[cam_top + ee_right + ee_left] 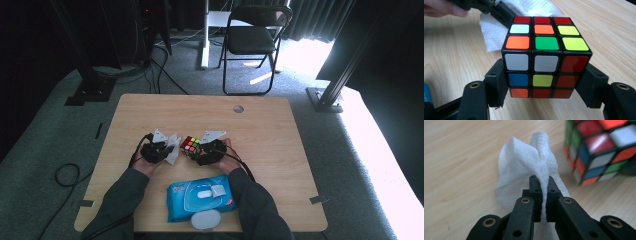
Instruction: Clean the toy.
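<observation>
A scrambled Rubik's cube (190, 145) (544, 50) sits at the middle of the wooden table (270, 130), held just above the top. My right gripper (194, 150) (544, 86) is shut on it, one black pad on each side of its lower layers. Just left of the cube, my left gripper (169, 148) (543, 181) is shut on a crumpled white wipe (173, 150) (524, 160), which is pinched upright between its jaws. The cube (599, 150) stands close at the right in the left gripper view. Behind the cube in the right gripper view are the wipe (491, 35) and the left gripper (499, 10).
A blue pack of wet wipes (200, 197) lies near the front edge between the person's forearms, with a white round object (206, 219) in front of it. A cable hole (238, 108) is at the table's far side. A black folding chair (252, 35) stands beyond the table.
</observation>
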`<state>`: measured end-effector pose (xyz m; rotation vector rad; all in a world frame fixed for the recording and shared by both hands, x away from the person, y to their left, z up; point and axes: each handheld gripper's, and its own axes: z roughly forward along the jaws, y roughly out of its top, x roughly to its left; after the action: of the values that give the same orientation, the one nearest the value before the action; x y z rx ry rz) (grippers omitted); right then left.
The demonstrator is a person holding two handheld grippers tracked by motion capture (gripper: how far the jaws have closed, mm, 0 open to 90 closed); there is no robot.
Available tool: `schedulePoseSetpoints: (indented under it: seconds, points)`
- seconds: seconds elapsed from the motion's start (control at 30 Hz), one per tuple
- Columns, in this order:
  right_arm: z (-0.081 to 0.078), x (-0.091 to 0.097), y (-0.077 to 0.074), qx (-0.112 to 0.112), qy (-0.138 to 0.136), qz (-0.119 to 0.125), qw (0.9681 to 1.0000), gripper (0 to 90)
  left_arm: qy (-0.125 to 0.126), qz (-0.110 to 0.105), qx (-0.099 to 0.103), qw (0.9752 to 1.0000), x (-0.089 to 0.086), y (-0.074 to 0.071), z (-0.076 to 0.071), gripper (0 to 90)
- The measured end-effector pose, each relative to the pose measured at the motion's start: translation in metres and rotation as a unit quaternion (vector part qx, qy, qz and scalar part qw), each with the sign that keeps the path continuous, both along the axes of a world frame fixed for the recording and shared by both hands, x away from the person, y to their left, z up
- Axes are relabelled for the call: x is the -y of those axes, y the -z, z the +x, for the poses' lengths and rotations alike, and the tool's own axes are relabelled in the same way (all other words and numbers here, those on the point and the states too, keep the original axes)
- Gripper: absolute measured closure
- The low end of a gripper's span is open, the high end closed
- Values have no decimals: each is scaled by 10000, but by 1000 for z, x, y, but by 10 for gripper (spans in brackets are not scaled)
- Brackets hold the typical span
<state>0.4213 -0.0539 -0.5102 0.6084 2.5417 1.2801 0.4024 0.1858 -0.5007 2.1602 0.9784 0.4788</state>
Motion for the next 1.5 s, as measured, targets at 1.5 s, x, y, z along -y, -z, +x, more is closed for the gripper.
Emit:
schedulePoseSetpoints:
  seconds: [1.5]
  points:
    - [-5, 4, -9, 95, -301, 252, 9992, 341, 705, -301, 52, 9970, 12, -8, -1, 876]
